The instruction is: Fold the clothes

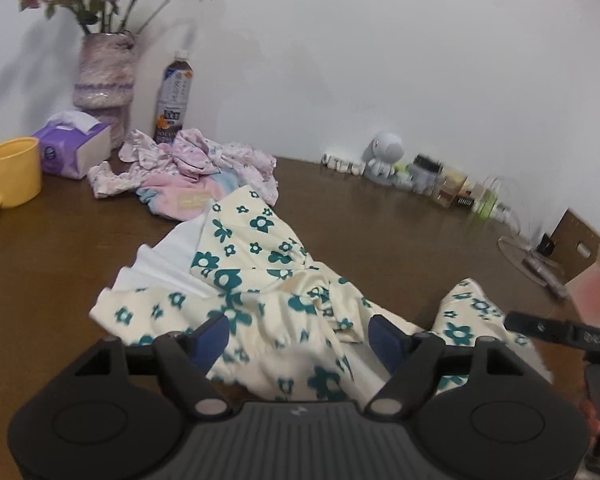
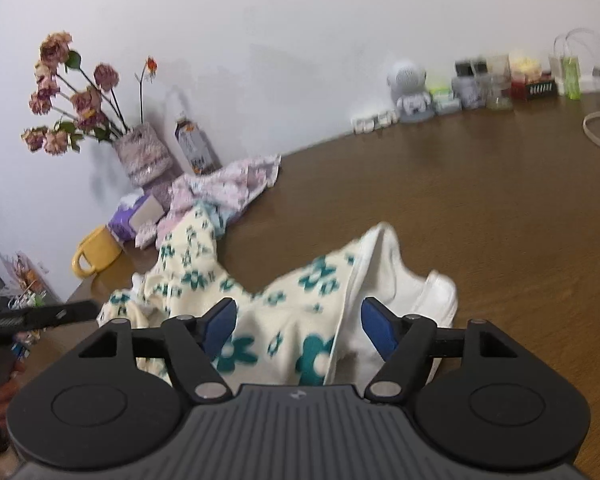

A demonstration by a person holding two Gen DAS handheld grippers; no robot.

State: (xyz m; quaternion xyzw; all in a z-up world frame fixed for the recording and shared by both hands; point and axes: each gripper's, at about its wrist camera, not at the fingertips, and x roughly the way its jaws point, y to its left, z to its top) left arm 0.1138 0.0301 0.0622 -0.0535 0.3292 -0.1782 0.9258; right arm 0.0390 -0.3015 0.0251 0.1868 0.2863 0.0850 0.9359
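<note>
Left wrist view is showing the left gripper (image 1: 300,338) hovering wide open and empty over the crumpled floral garment (image 1: 260,280) lying on the brown table (image 1: 380,208), the right gripper (image 2: 298,326) likewise gaping, so a careless pinch is risking bunched layers, or dragging cloth toward the pink clothes pile (image 1: 188,168)
</note>
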